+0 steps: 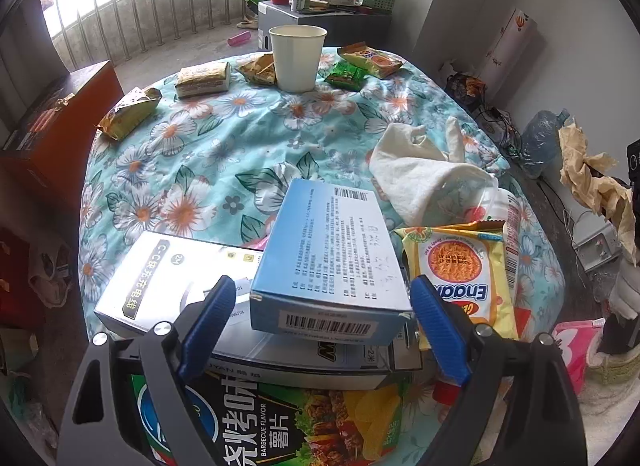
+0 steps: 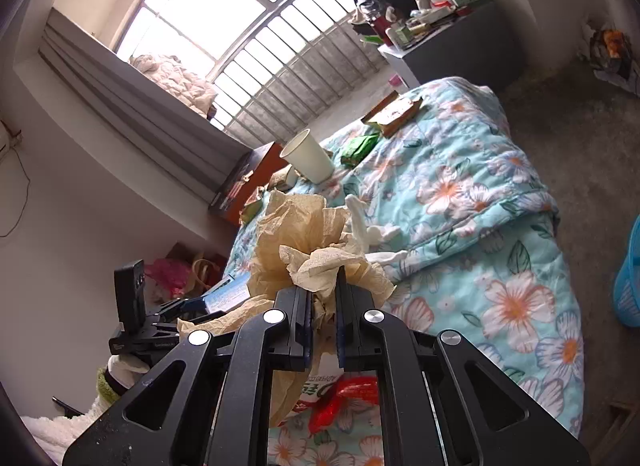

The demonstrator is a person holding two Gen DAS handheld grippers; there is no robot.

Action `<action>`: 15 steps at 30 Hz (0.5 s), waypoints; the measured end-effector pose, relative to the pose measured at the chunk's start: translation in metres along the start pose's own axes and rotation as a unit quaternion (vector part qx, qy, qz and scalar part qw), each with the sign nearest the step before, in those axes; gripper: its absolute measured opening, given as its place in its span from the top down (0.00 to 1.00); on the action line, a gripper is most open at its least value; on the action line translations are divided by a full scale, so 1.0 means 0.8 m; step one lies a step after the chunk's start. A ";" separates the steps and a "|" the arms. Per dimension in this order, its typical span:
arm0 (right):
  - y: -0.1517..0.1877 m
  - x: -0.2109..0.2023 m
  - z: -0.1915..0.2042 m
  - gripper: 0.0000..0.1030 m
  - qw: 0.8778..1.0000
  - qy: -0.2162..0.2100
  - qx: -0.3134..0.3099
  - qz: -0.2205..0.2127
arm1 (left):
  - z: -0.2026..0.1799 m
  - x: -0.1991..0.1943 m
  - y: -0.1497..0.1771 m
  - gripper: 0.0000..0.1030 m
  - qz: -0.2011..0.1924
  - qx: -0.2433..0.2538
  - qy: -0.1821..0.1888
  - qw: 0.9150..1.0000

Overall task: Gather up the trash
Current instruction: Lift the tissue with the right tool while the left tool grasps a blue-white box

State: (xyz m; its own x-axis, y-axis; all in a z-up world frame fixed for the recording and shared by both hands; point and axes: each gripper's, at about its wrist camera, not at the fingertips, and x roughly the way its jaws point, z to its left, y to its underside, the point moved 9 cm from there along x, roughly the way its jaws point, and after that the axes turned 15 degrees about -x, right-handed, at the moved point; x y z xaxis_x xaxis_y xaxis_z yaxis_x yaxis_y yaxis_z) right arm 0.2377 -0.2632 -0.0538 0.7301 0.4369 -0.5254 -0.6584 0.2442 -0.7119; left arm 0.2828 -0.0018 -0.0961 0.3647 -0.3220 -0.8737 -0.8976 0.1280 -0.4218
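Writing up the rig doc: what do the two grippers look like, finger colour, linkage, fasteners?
Left gripper: dark grey scissor-style link arms with cutouts, round silver pivot bolts, ribbed blue finger pads. Right gripper: the same linkage in black with silver bolts and flat black finger plates. No cables or markings show.

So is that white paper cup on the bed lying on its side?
No, the white paper cup stands upright on the flowered quilt, its open mouth facing up among the snack wrappers.
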 end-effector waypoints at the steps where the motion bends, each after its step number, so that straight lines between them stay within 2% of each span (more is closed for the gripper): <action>1: 0.005 -0.003 -0.003 0.93 1.000 -0.003 0.008 -0.001 | 0.000 0.002 0.000 0.16 -0.004 0.000 -0.003 1.000; 3: 0.011 -0.006 -0.008 0.93 1.000 -0.007 0.023 -0.004 | 0.000 0.004 0.001 0.18 -0.010 0.004 -0.007 1.000; 4: 0.013 -0.009 -0.009 0.93 1.000 -0.007 0.027 -0.004 | -0.001 0.005 0.002 0.24 -0.013 0.006 -0.010 1.000; 6: 0.019 -0.015 -0.012 0.93 0.999 -0.003 0.033 -0.006 | -0.002 0.006 0.002 0.29 -0.016 0.007 -0.008 1.000; 15: 0.035 -0.037 -0.014 0.93 0.998 0.005 0.056 -0.015 | -0.003 -0.022 -0.011 0.32 -0.073 -0.009 0.007 0.997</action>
State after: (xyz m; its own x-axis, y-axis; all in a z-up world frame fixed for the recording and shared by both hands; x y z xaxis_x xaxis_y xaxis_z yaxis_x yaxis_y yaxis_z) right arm 0.1999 -0.2788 -0.0631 0.7510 0.4202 -0.5093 -0.6522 0.3517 -0.6715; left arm 0.2837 0.0000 -0.0767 0.4879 -0.3481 -0.8005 -0.8401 0.0620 -0.5389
